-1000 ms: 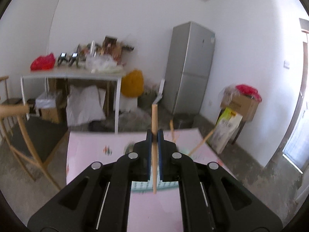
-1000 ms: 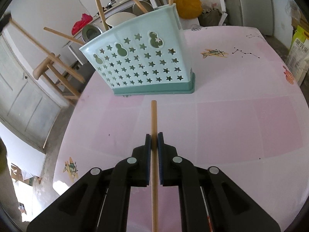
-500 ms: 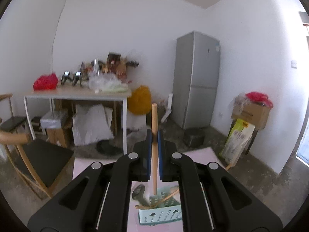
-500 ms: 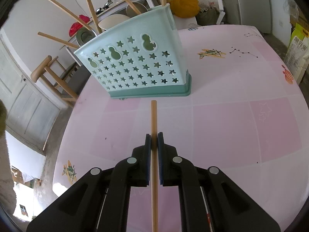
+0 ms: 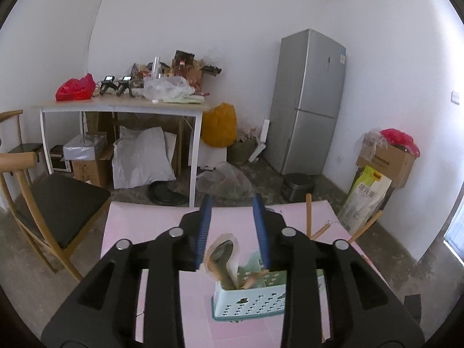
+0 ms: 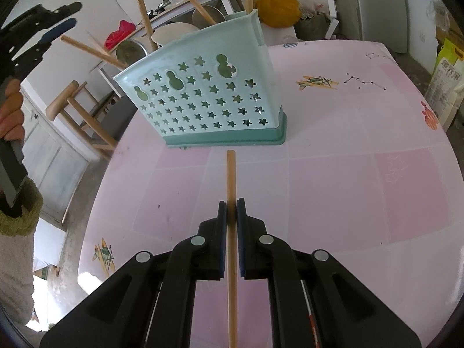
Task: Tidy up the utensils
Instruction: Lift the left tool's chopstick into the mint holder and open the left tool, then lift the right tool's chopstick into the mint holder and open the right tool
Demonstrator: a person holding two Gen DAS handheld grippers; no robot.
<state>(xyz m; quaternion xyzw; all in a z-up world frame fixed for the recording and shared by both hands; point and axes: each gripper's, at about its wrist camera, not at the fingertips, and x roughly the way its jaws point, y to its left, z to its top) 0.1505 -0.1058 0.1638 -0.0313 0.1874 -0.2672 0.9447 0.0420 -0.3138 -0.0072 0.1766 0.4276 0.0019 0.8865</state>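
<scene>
A: Can we read any writing here?

B: Hardly. In the left wrist view the fridge (image 5: 311,101) at two o'clock carries a small label near its top, too tiny for us to read. The yellow-green sack (image 5: 366,200) at three o'clock has large printed characters, and the cardboard box (image 5: 385,159) above it a printed line, but we can't make out either.

A: And the tablecloth?

B: The pink table (image 6: 348,174) shows drawings only, a little plane at one o'clock in the right wrist view. No words that we can see.

A: How does the left gripper (image 5: 233,229) stand?

B: Its blue jaws are opening, with nothing between them. Through the gap, below, we see the pale green holder (image 5: 252,295) with a metal spoon (image 5: 223,252) and wooden handles in it.

A: The right gripper (image 6: 231,232)?

B: Closed on a wooden stick (image 6: 231,179). The stick's tip points to twelve o'clock and ends just short of the holder's base; its other end runs out of the bottom of the picture.

A: What is hard to see?

B: The holder's front wall of star cutouts hides the compartments in the right view, so we can't tell which section each handle sits in. Several sticks are cut off at the top edge. At nine o'clock a hand (image 6: 10,113) and fuzzy sleeve are only partly in frame.
</scene>
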